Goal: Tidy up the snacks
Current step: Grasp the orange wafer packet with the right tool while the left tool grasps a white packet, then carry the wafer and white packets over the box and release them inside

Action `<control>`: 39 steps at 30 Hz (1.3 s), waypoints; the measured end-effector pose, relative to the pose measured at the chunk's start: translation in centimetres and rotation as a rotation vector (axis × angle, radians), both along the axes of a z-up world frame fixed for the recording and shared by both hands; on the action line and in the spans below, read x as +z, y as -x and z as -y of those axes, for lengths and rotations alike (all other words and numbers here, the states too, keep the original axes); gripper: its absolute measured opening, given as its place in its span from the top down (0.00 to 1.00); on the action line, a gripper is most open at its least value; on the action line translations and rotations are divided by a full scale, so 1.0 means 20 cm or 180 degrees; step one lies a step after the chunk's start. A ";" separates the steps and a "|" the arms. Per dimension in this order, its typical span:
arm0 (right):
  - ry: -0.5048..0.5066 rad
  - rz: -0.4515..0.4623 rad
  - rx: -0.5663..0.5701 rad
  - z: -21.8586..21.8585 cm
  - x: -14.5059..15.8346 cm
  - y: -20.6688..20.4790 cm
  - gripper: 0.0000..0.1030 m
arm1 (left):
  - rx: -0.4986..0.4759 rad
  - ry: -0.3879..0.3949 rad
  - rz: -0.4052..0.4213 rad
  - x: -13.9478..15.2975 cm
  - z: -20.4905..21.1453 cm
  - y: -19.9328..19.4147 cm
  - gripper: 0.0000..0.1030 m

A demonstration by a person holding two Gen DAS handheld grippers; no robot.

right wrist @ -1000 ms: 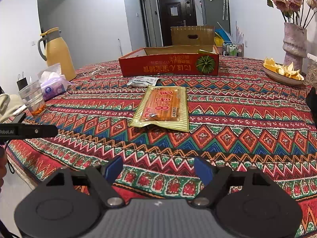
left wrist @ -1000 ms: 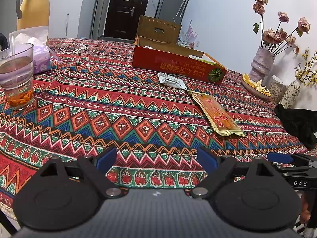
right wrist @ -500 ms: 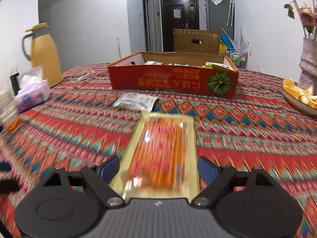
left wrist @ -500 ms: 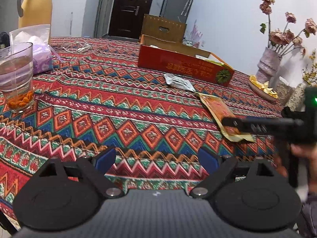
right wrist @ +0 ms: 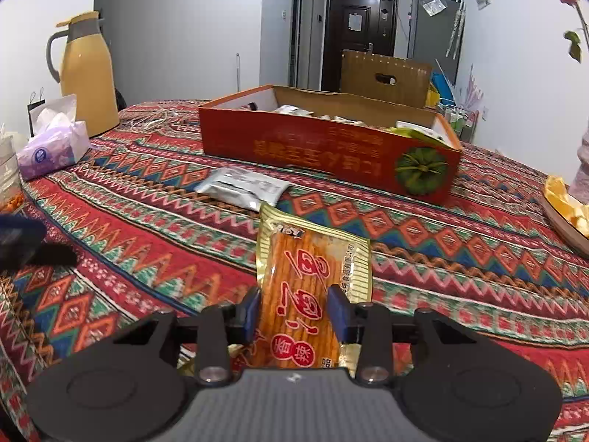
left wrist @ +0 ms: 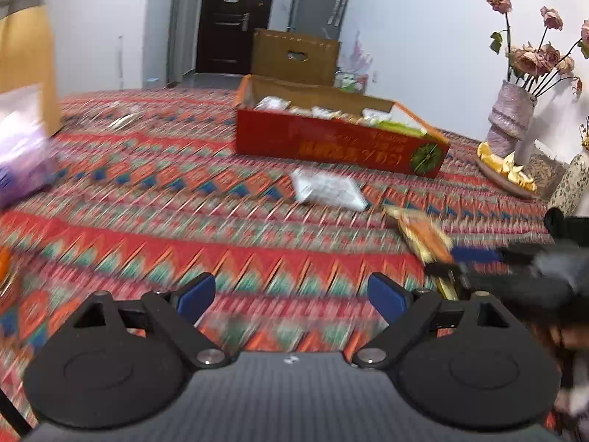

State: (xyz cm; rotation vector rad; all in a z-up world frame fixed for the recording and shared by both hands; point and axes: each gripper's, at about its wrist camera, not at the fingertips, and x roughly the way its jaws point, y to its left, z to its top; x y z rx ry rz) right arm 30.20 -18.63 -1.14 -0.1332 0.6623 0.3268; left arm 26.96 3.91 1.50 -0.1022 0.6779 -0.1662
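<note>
My right gripper (right wrist: 296, 311) is shut on the near end of an orange and gold snack packet (right wrist: 313, 280), which lies on the patterned tablecloth; it also shows blurred in the left wrist view (left wrist: 423, 235). A silver snack packet (right wrist: 244, 186) (left wrist: 327, 188) lies just beyond it. A red cardboard box (right wrist: 327, 147) (left wrist: 338, 140) holding several snacks stands behind. My left gripper (left wrist: 291, 296) is open and empty above the cloth, left of the right gripper (left wrist: 475, 261).
A yellow thermos (right wrist: 88, 73), a purple tissue pack (right wrist: 55, 147) and a glass (right wrist: 9, 180) stand on the left. A dish of orange peel (right wrist: 567, 213) and a vase of dried roses (left wrist: 511, 114) stand on the right. A brown box (right wrist: 386, 77) sits behind.
My right gripper moved forward over the orange packet and shut on its near end. My left gripper moved forward toward the silver packet, still open.
</note>
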 end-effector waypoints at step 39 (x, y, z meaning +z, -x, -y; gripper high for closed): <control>-0.0223 0.0165 -0.0195 0.18 0.05 0.49 0.76 | -0.0383 0.0002 0.0154 -0.06 0.24 0.12 0.81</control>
